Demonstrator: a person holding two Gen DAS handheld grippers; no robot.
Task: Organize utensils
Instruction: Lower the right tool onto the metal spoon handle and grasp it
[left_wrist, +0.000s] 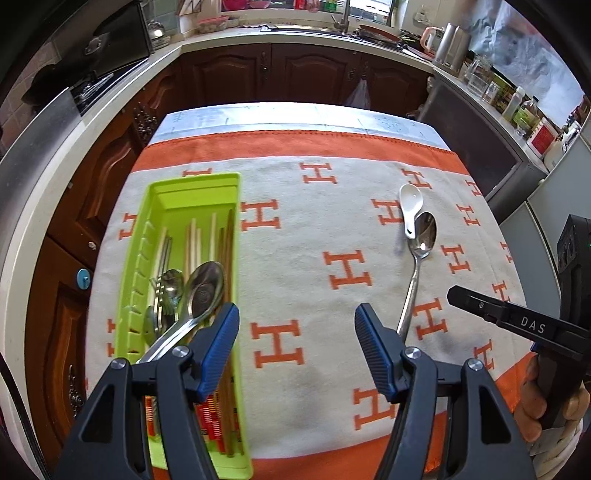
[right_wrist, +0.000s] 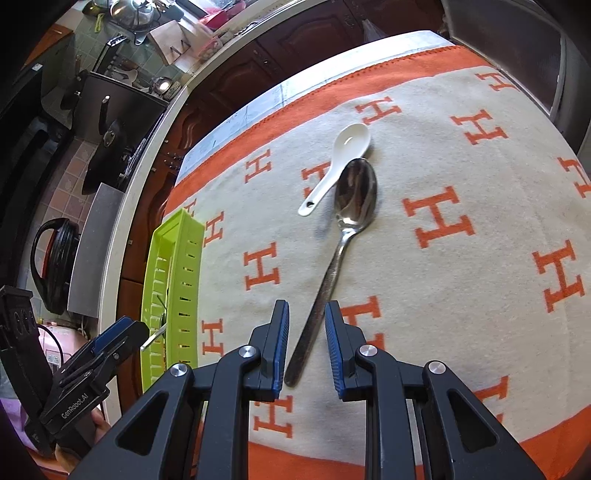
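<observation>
Left gripper (left_wrist: 297, 347) open wide, nothing between pads, over cloth (left_wrist: 314, 229) just right of green tray (left_wrist: 195, 184). Tray holds chopsticks (left_wrist: 207, 240), forks (left_wrist: 162, 291), big steel spoon (left_wrist: 201, 291); that spoon's handle pokes up by left finger, touching or not, cannot tell. Right gripper (right_wrist: 306, 343) jaws parted narrowly, straddling handle of steel spoon (right_wrist: 354, 192) lying on cloth; pads not pressing it. White ceramic spoon (right_wrist: 347, 147) lies just beside steel spoon's bowl, touching or nearly so.
</observation>
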